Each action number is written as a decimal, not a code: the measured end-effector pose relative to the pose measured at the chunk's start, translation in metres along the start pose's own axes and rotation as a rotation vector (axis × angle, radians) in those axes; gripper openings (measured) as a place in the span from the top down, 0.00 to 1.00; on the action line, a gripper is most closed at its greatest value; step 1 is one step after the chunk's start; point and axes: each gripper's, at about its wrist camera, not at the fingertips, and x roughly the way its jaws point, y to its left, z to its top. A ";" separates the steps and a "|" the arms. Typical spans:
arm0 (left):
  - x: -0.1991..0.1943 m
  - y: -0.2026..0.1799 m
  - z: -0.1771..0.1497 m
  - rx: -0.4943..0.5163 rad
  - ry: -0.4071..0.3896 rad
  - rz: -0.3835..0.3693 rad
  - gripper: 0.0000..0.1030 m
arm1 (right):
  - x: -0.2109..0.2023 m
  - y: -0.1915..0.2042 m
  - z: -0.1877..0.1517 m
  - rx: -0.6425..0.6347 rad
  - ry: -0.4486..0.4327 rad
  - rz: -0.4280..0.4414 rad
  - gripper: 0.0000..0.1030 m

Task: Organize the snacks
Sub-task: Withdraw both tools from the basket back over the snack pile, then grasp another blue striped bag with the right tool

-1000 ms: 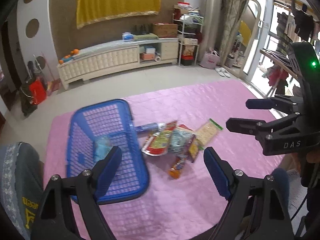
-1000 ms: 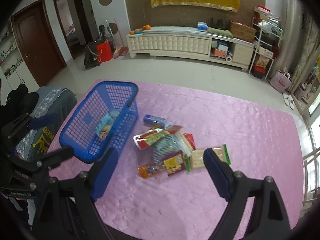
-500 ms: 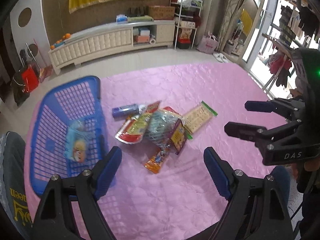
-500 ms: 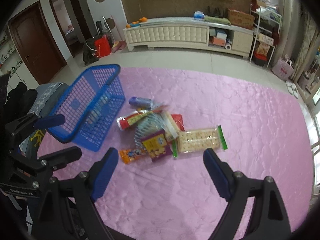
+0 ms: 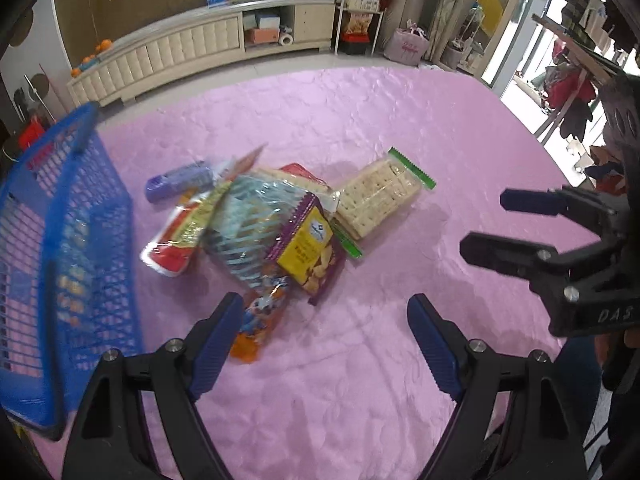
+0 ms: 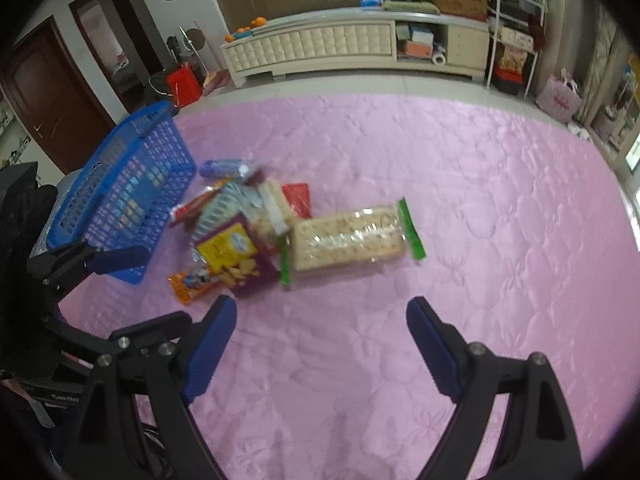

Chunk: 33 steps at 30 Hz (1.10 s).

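My left gripper (image 5: 324, 332) and right gripper (image 6: 320, 332) both have fingers spread, holding nothing. The snack pile (image 5: 276, 232) lies on the pink mat (image 5: 400, 128) ahead of them, beside the blue basket (image 5: 60, 240).

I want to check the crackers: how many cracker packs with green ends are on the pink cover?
1: the cracker pack lies flat at the right edge of the snack pile, apart from the blue basket. Others may be hidden under the pile.
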 end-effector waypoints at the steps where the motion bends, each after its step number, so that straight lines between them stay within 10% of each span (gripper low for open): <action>1: 0.004 0.000 0.001 -0.002 0.007 0.002 0.20 | 0.004 -0.004 -0.002 0.007 0.005 0.005 0.13; 12: 0.042 0.004 0.017 0.013 0.042 0.059 0.33 | 0.032 -0.026 -0.007 0.080 0.028 0.083 0.13; 18: 0.052 -0.001 0.021 0.032 0.053 0.054 0.58 | 0.033 -0.035 -0.012 0.101 0.037 0.083 0.13; 20: 0.053 -0.004 0.022 0.040 0.054 0.045 0.82 | 0.030 -0.038 -0.013 0.115 0.037 0.076 0.13; 33: -0.002 0.002 0.005 0.015 -0.053 0.012 0.95 | 0.013 -0.010 0.001 0.076 0.031 0.077 0.13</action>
